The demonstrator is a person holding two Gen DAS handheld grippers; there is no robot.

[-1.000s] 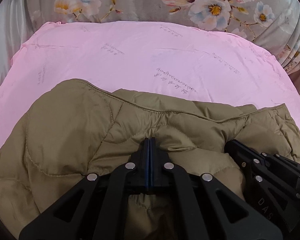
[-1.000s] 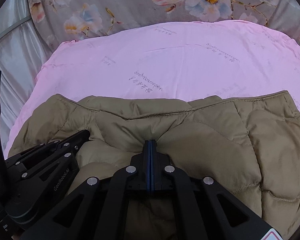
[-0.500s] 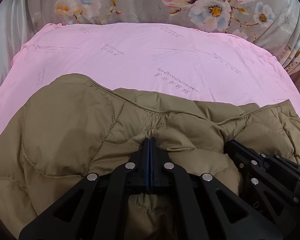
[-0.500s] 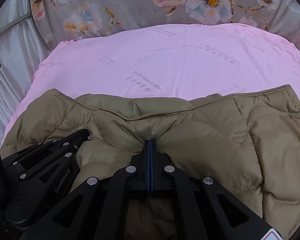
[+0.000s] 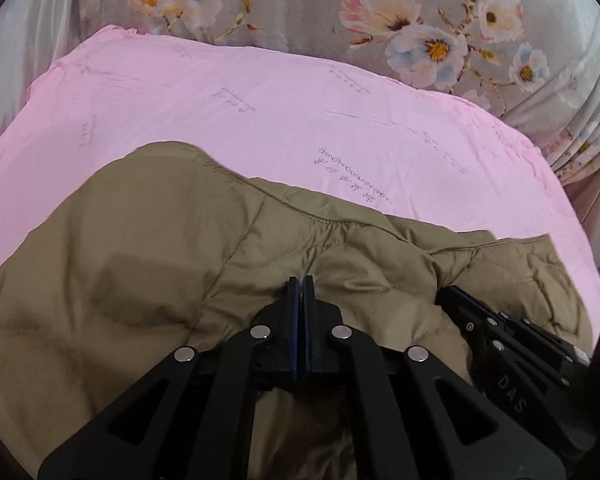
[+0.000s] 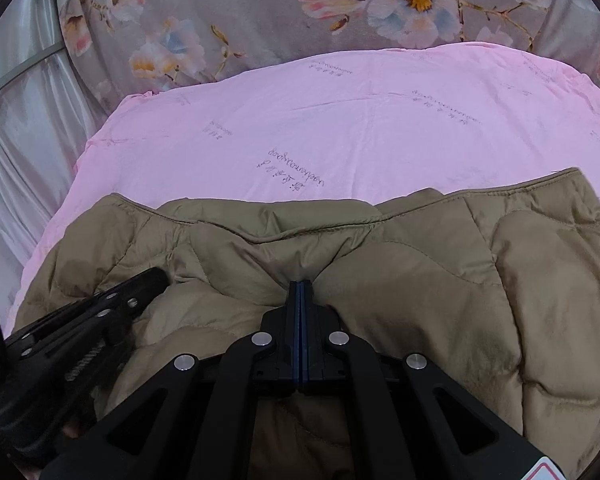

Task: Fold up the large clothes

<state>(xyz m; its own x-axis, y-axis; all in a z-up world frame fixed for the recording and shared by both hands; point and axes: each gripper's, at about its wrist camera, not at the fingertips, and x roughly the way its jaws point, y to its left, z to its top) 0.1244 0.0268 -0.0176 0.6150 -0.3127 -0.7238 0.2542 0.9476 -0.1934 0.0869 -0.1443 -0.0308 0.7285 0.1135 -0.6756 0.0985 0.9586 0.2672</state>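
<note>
- We hold the khaki quilted jacket (image 5: 148, 264) in both tools: the left gripper (image 5: 300, 280) has its jaws pressed together with a pinch of padded fabric between them, low in the centre of the left wrist view.
- The right gripper (image 6: 300, 283) is likewise clamped flat on a fold of the jacket (image 6: 480, 280), low centre of the right wrist view, with the cloth puckering into the closed tips.
- The jacket fills the lower half of both views and lies on the pink sheet (image 5: 260, 120), whose bare part spreads across the middle of each frame up to the floral fabric (image 5: 420, 32) along the top.
- The relation we would work from: the jacket's stitched edge runs left to right across each frame just ahead of the tips, so its long axis lies crosswise to both tools, and the free pink sheet lies straight ahead of them.
- The two tools grip close together, side by side: in the left wrist view the right gripper enters from the lower right (image 5: 500, 340); in the right wrist view the left gripper enters from the lower left (image 6: 100, 312). Neither looks clearly nearer to the edge.
- Both point forward and slightly down over the cloth, roughly parallel.
- We judge this to be a fold in progress, with the pinched layer to be carried as one; uneven travel could skew the edge.
</note>
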